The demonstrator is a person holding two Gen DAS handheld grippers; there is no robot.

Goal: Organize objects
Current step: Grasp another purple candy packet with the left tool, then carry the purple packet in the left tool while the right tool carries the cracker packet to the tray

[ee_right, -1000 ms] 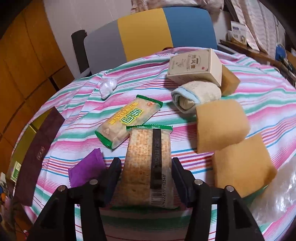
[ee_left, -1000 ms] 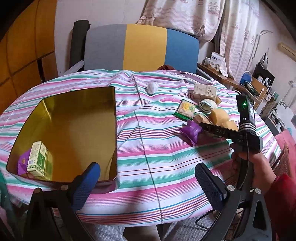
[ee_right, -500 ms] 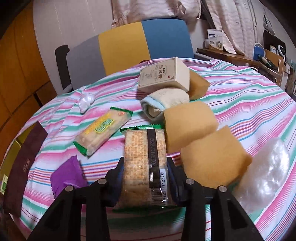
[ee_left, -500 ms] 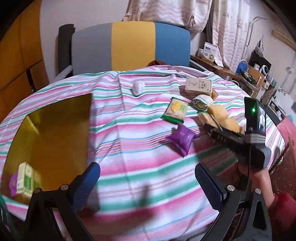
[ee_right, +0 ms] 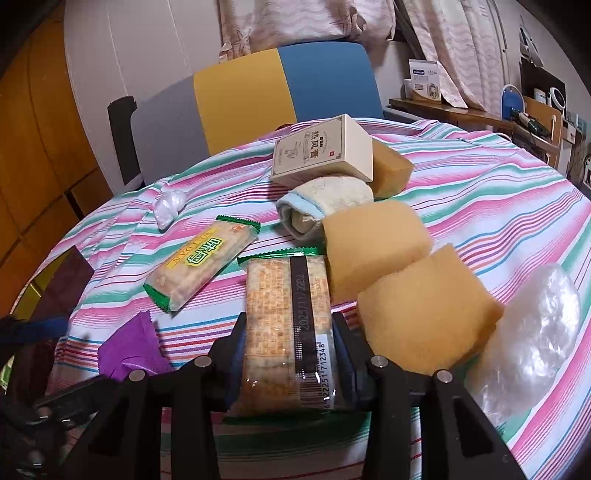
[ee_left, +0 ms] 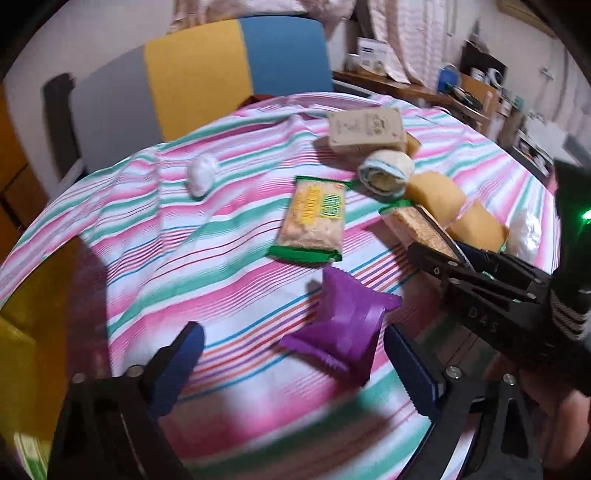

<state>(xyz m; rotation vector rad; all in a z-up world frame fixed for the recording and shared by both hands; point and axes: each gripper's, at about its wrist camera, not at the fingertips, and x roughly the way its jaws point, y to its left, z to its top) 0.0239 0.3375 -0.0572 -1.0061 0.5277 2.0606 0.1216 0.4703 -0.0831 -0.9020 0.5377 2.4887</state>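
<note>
Centrally, my right gripper [ee_right: 290, 354] pinches a cracker packet [ee_right: 286, 325] from both sides: clear wrap, green crimped ends, a dark strip with a printed date and a barcode label near me. It lies lengthwise on the bench [ee_right: 498, 192], touching a yellow sponge block [ee_right: 373, 243] on its right. My left gripper [ee_left: 291, 363] is spread wide over a crumpled purple wrapper [ee_left: 340, 325], whose near edge lies between the blue pads [ee_left: 181, 365]. Beyond it lies a second snack pack [ee_left: 314, 218] with yellow lettering, then a rolled towel [ee_left: 386, 171] and a beige carton [ee_left: 365, 129]. A pink, green and white striped cloth covers the bench. Behind stand a grey, yellow and blue chair back [ee_right: 258, 96], curtains [ee_right: 314, 22] and a cluttered shelf [ee_right: 480, 114].
</note>
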